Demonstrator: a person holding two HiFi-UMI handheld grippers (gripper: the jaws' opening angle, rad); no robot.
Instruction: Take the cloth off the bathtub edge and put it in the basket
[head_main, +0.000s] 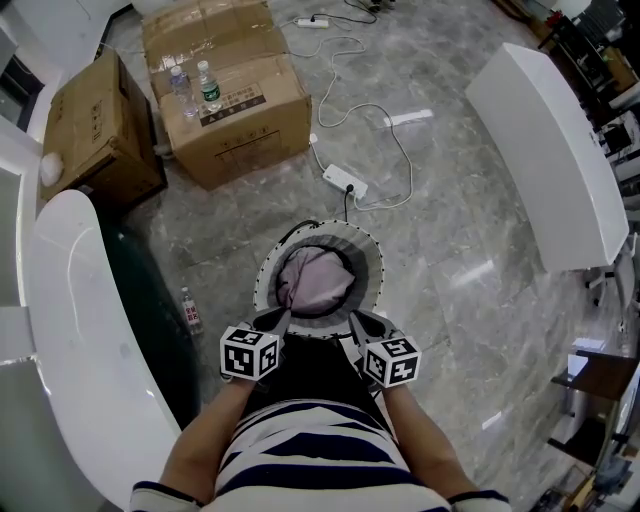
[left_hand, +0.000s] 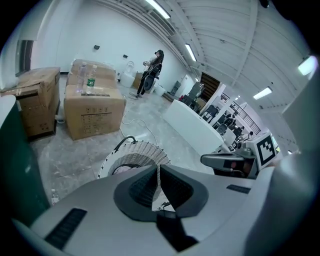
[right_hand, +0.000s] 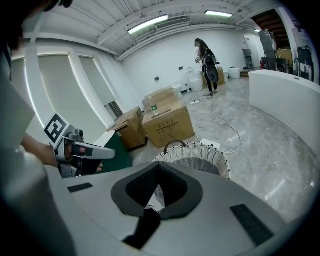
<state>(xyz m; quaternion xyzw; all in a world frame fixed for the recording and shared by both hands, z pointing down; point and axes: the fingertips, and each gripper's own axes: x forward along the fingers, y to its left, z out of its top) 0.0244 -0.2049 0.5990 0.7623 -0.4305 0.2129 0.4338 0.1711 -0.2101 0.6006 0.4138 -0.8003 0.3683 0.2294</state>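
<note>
Pink cloth (head_main: 318, 280) lies bunched inside the wicker basket (head_main: 372, 262) on the floor (head_main: 450, 230). Left gripper (head_main: 284, 318) and right gripper (head_main: 355, 320) hover side by side at its near rim, angled downward, jaws closed, empty.

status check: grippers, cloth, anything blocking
Left hand-held gripper shut, empty. Right hand-held gripper shut, empty. Both at the near rim of the basket. Cloth inside basket. Nothing blocking.
</note>
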